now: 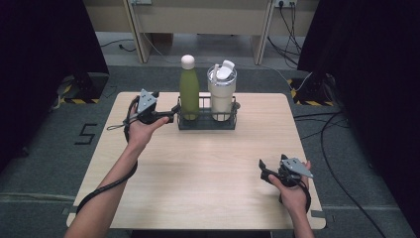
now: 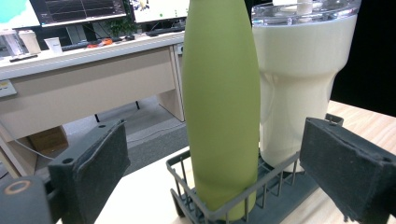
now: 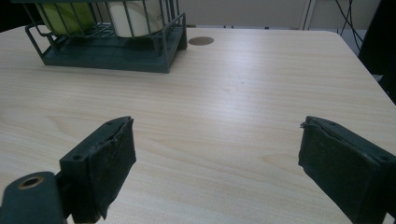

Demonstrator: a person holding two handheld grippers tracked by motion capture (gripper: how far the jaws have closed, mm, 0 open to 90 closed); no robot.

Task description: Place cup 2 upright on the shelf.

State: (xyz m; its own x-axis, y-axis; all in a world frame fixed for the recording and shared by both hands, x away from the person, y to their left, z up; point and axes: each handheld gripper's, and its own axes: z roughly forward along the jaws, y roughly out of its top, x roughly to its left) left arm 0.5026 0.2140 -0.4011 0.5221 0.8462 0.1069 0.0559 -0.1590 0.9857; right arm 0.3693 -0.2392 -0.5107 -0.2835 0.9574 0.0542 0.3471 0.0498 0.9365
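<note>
Green bottle [image 2: 220, 93], upright in wire rack [image 1: 207, 121] near worktop's far edge: probably smooth, rigid, top-heavy; best gripped mid-body. Left gripper [image 2: 215, 163] jaws wide, empty.

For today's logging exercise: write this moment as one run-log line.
left gripper: open, at green bottle | right gripper: open, idle | wire basket: bottle, tumbler

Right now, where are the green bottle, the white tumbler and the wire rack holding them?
green bottle [image 1: 188, 88], high view, middle of its body.
white tumbler [image 1: 221, 96], high view, its cream wall below the clear lid.
wire rack [image 1: 206, 123], high view, its front wall.
</note>
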